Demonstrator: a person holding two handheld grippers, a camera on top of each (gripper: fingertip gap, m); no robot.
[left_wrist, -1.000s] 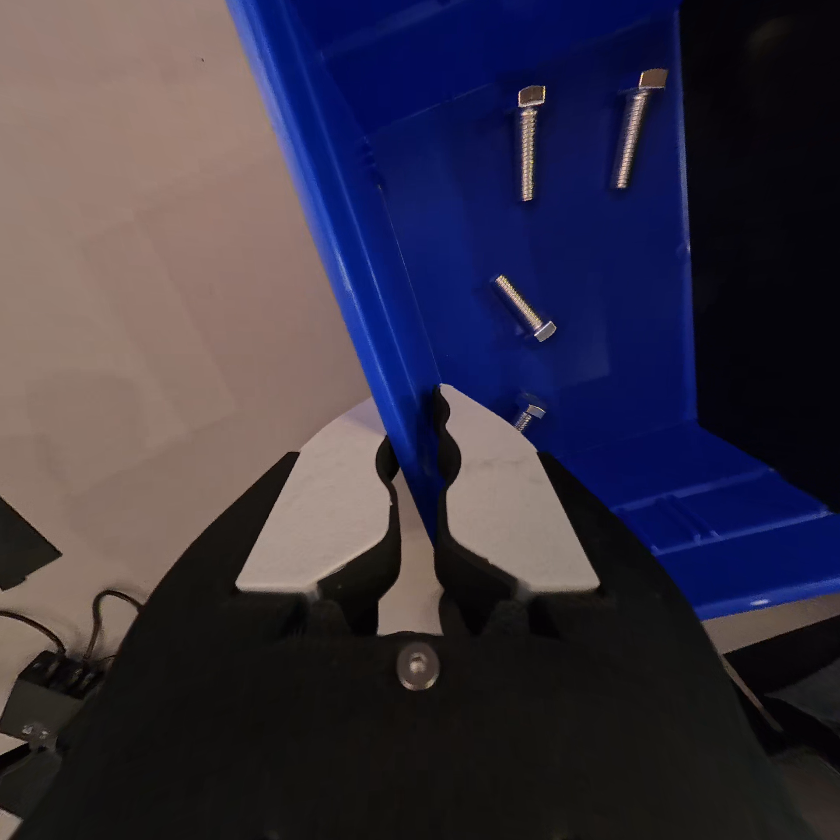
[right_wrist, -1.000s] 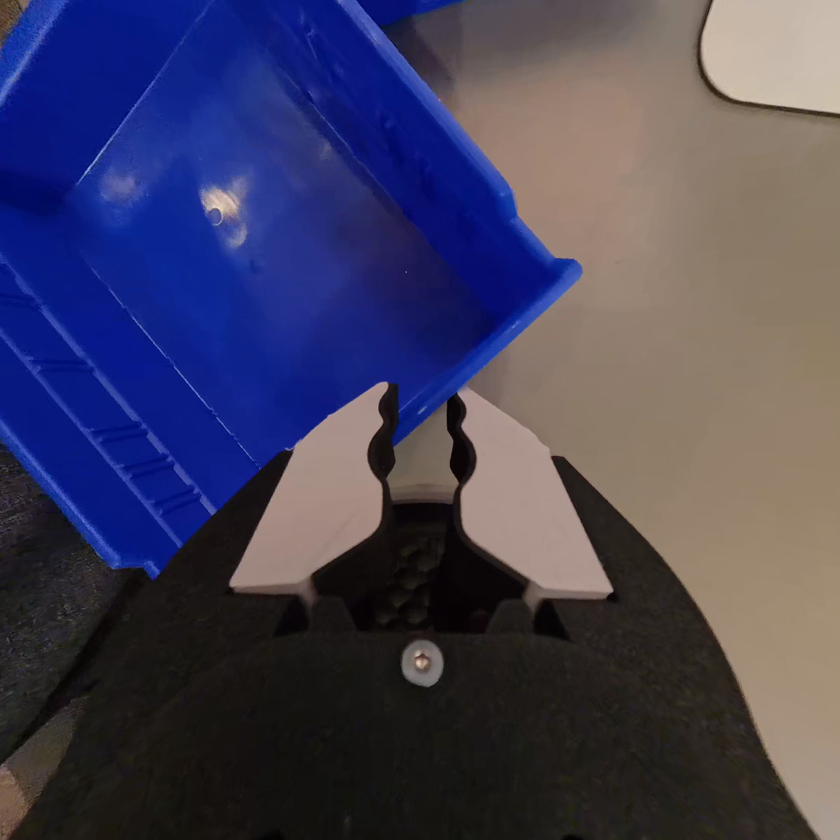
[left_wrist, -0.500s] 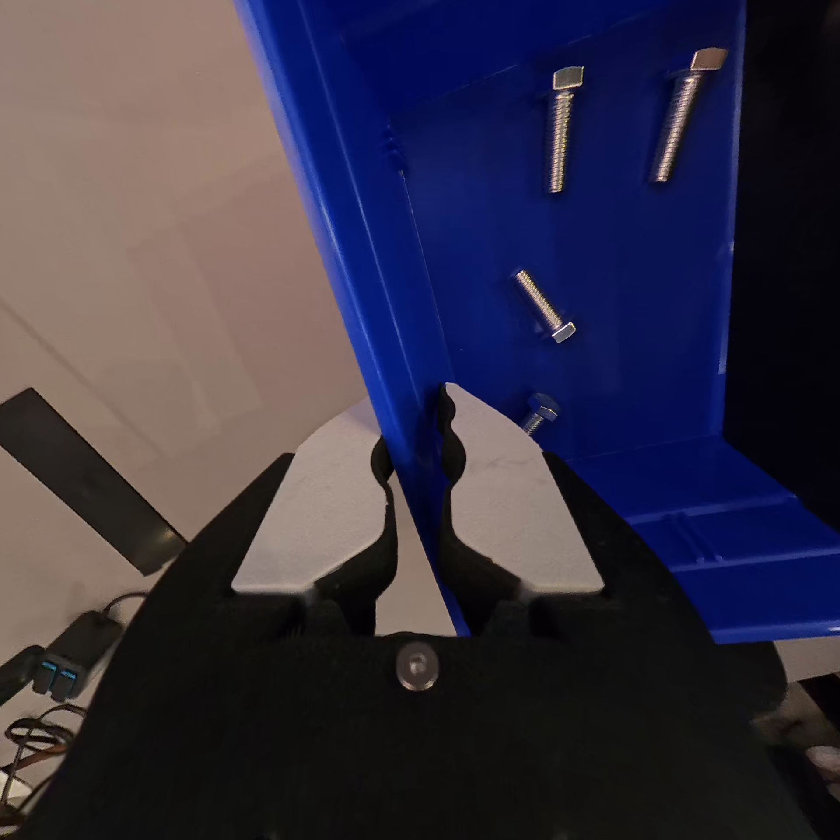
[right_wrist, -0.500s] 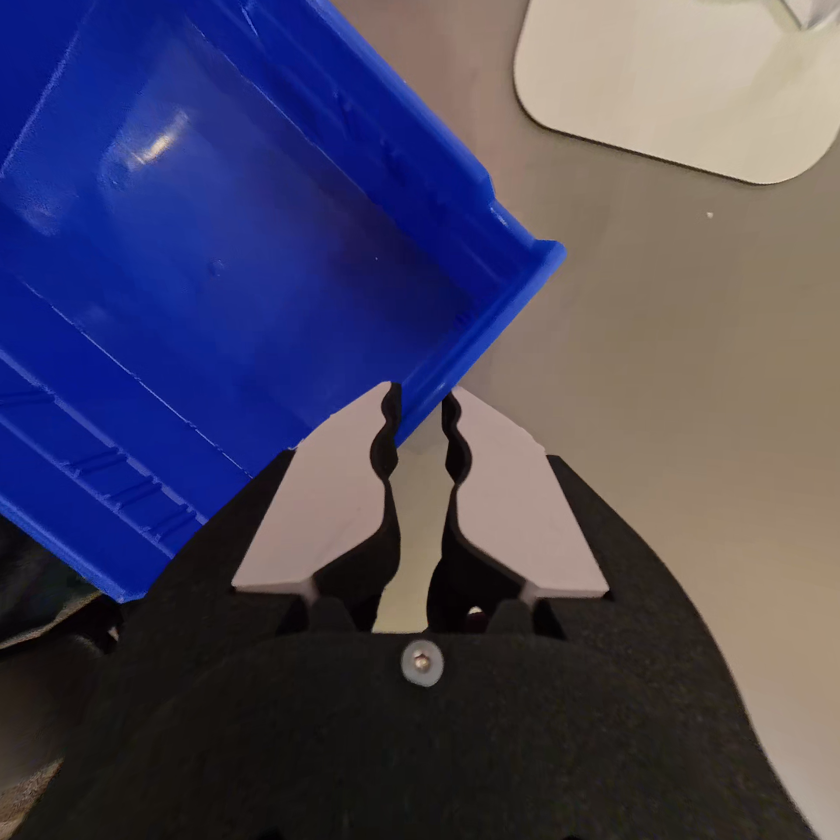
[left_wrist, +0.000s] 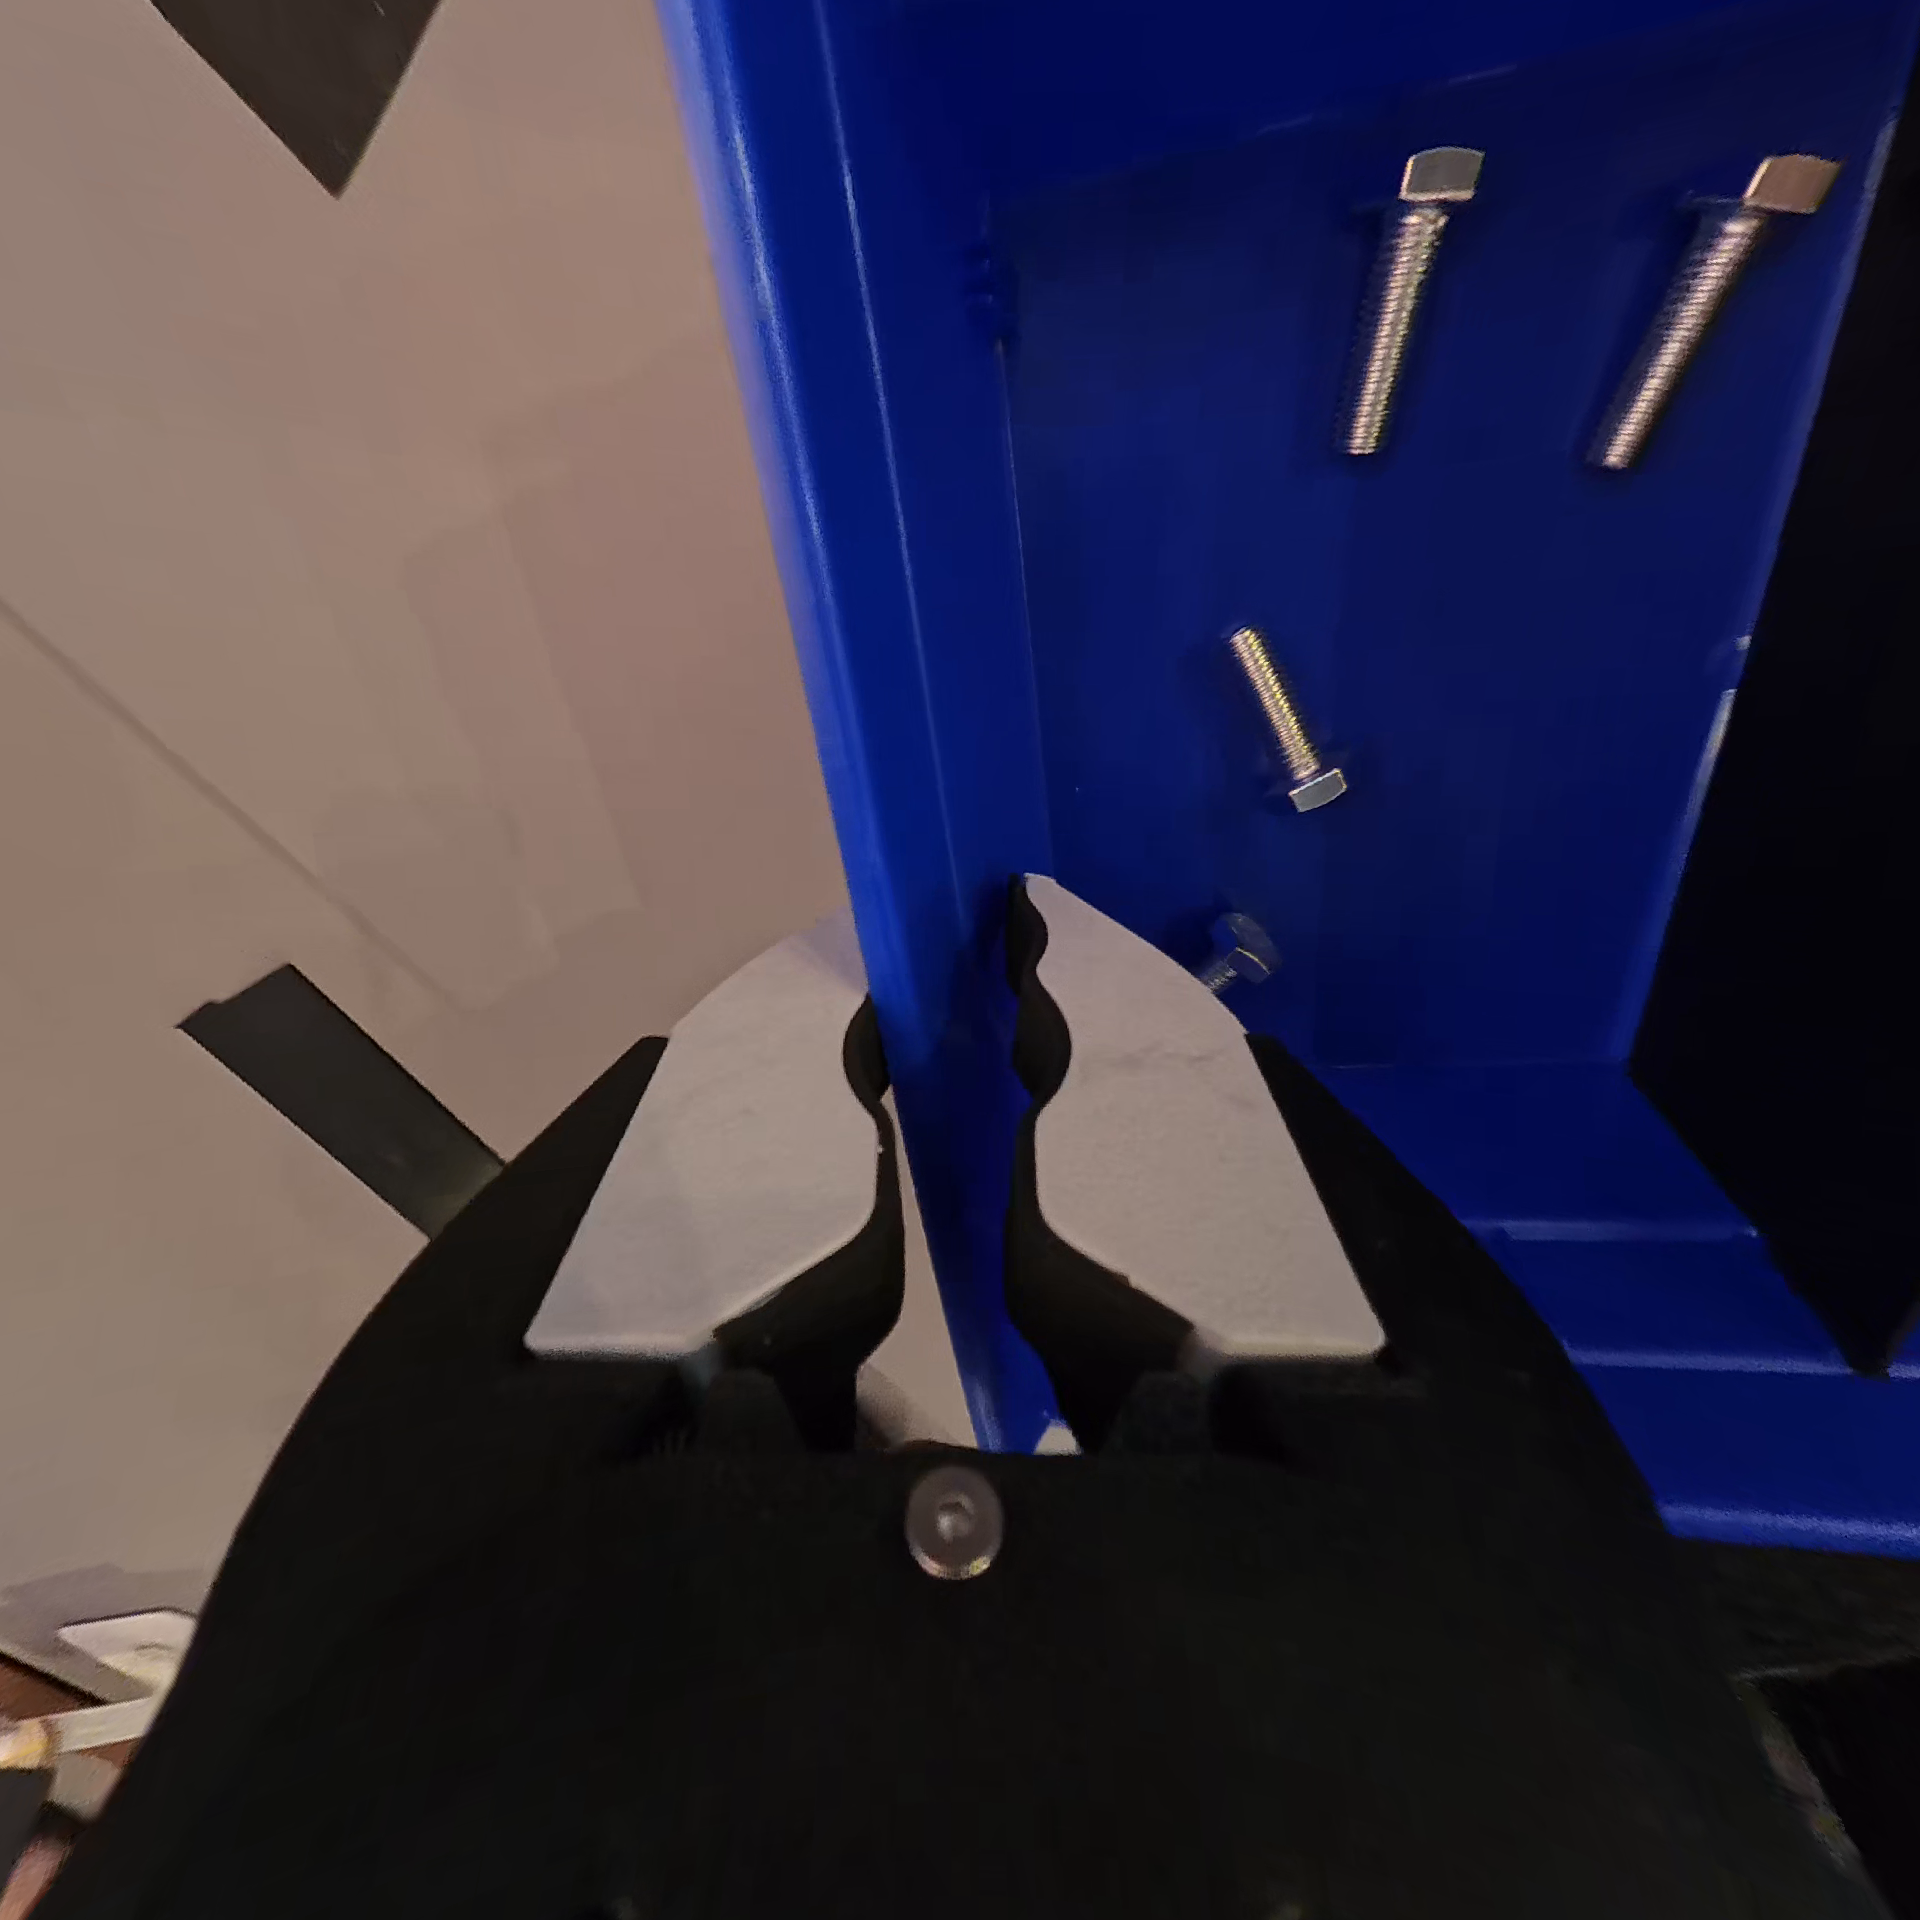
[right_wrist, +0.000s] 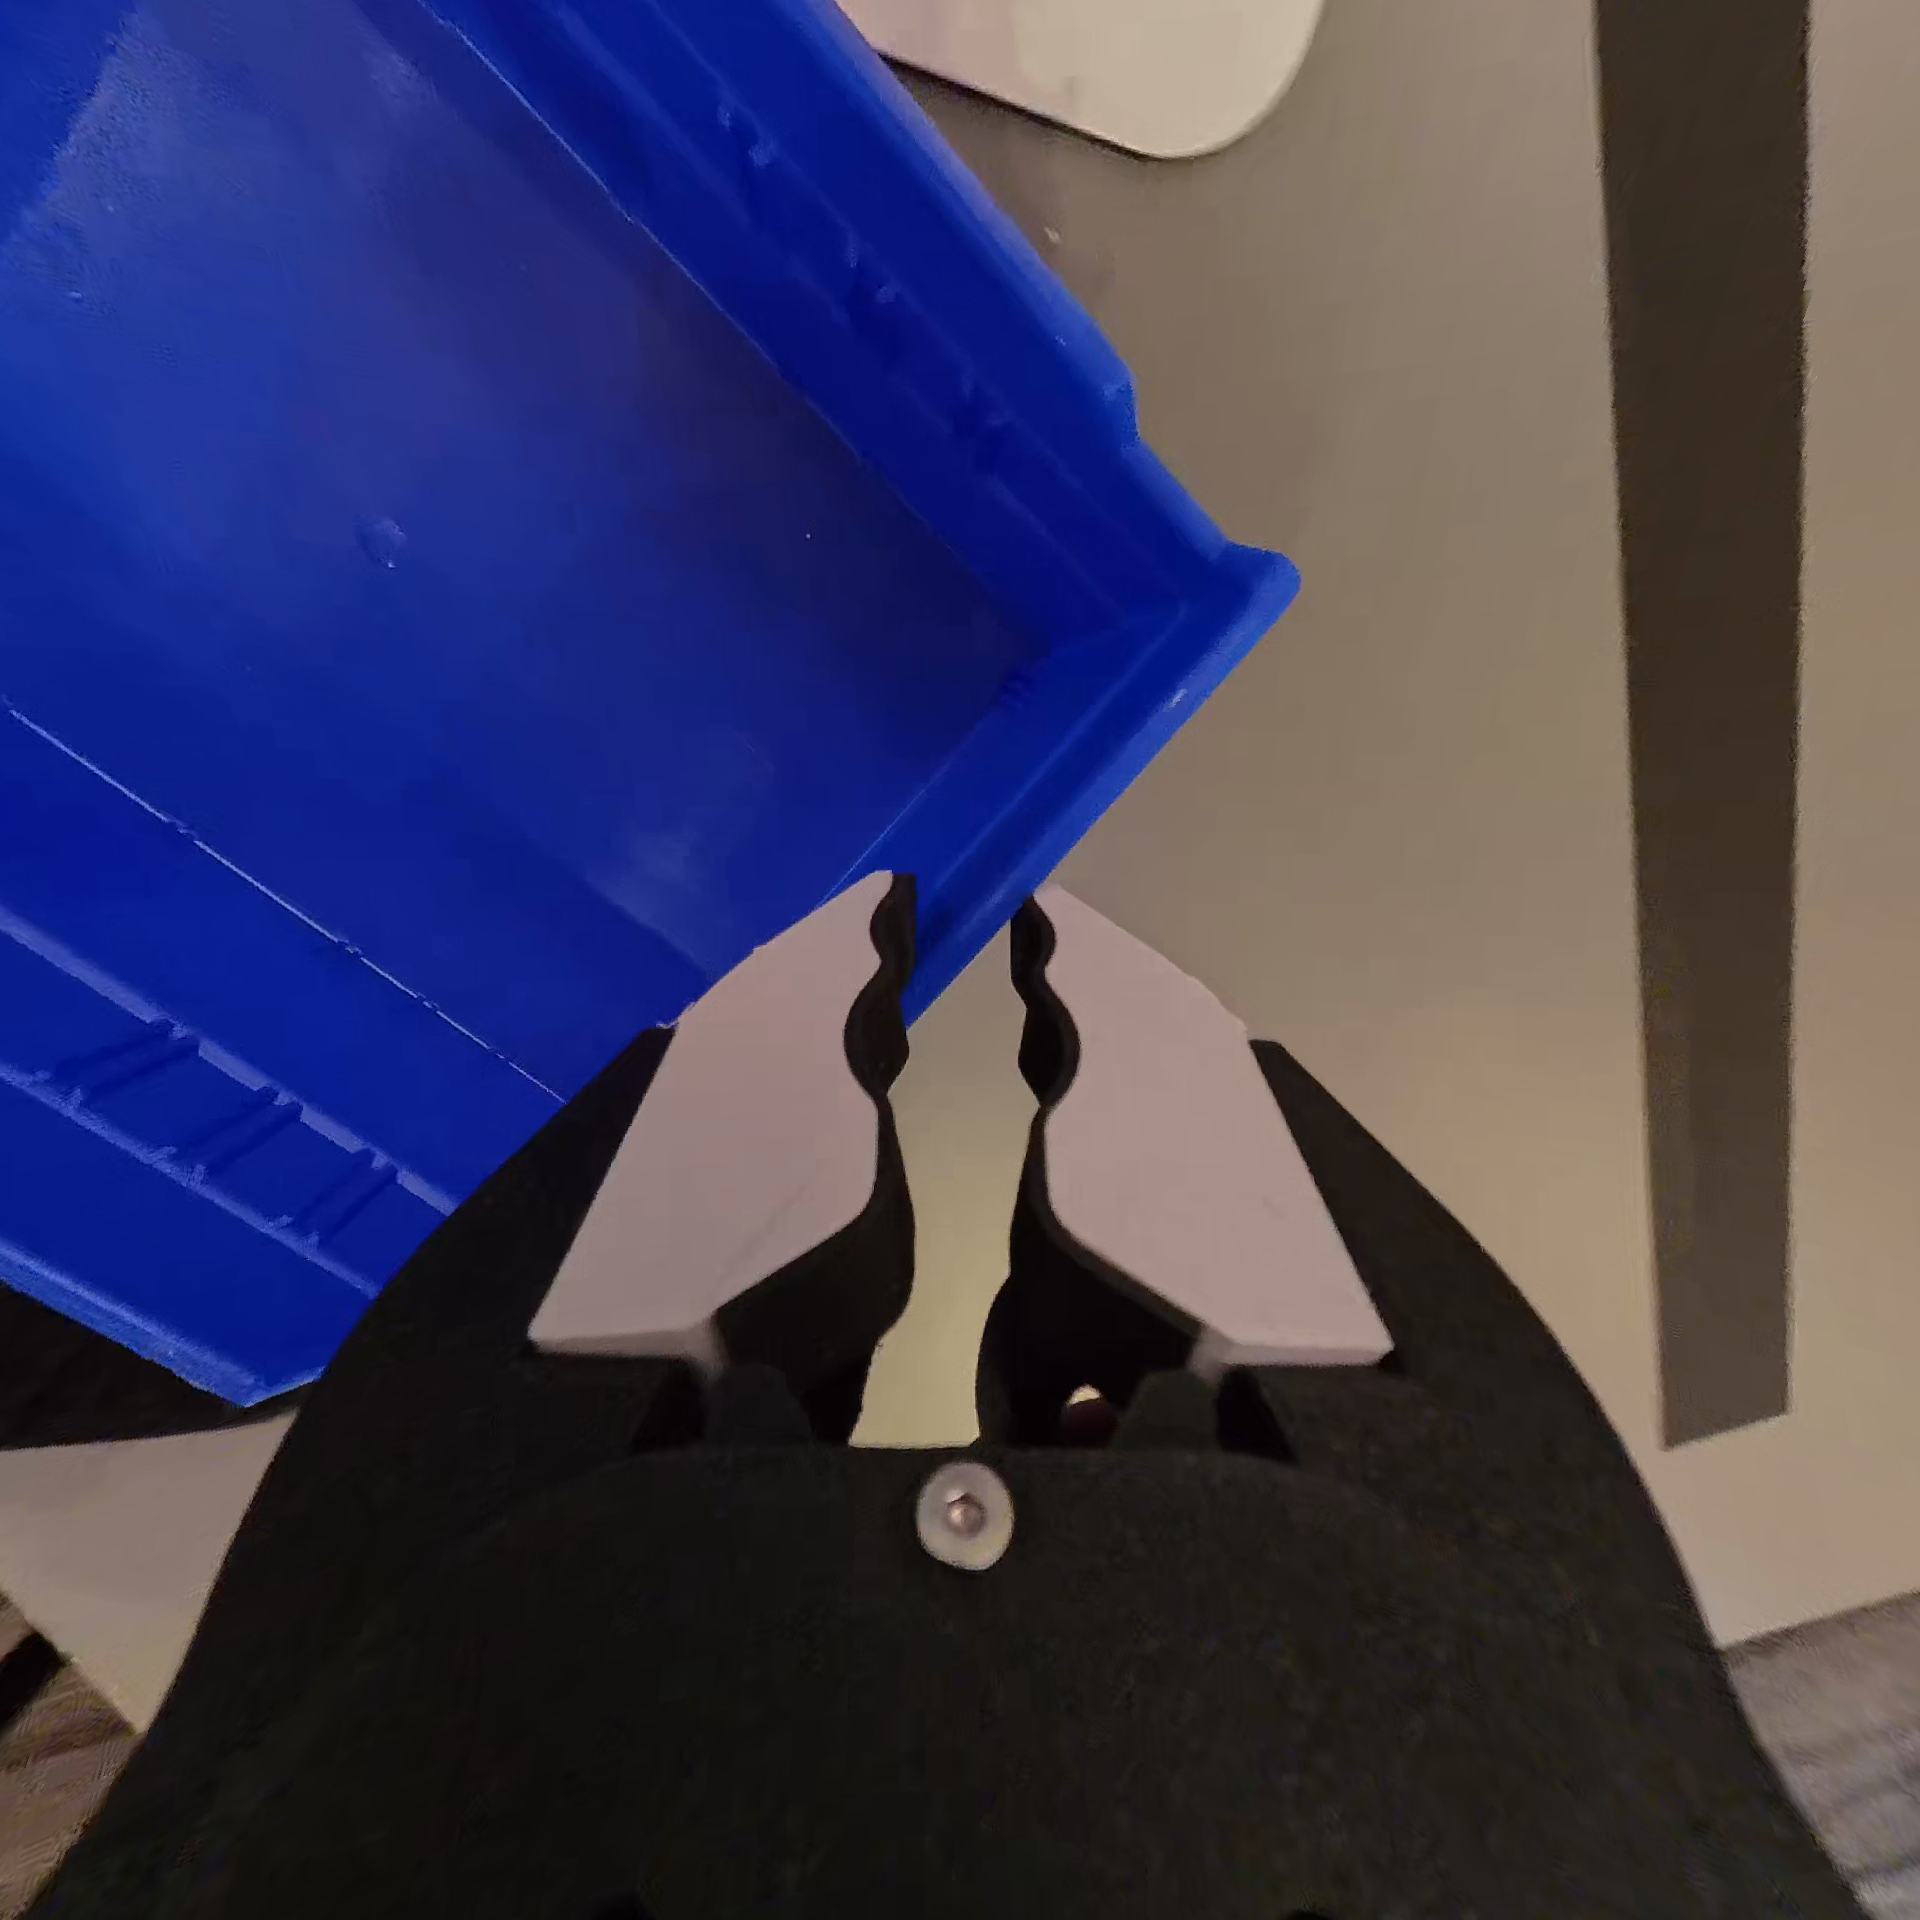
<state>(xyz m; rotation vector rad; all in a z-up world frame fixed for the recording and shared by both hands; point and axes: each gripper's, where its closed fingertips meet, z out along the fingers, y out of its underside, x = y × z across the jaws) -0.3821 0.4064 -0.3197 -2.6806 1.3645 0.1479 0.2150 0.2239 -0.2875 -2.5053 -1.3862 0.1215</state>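
Observation:
My left gripper (left_wrist: 940, 935) is shut on the side wall of a blue bin (left_wrist: 831, 520). One pad is inside the bin and the other outside, both pressed on the wall. Several silver bolts lie on this bin's floor: two long ones (left_wrist: 1397, 301) at the far end, a shorter one (left_wrist: 1283, 717) in the middle, and one (left_wrist: 1236, 951) right beside my inner finger. My right gripper (right_wrist: 964, 899) is shut on the rim of a second blue bin (right_wrist: 1091, 748) near its corner. Nothing shows inside that bin.
Both bins are over a pale tabletop (right_wrist: 1403, 727). Black tape strips lie on it (left_wrist: 343, 1091) (right_wrist: 1704, 623). A white rounded pad (right_wrist: 1143, 73) lies beyond the right bin. Some small items (left_wrist: 104, 1662) sit at the lower left of the left wrist view. One gripper's finger ends stand about 60 centimetres off the other's.
Both grippers have moved over the table with their bins still gripped. The tape strips have slid into view, and the white pad has moved to the top edge. Neither grasp has shifted.

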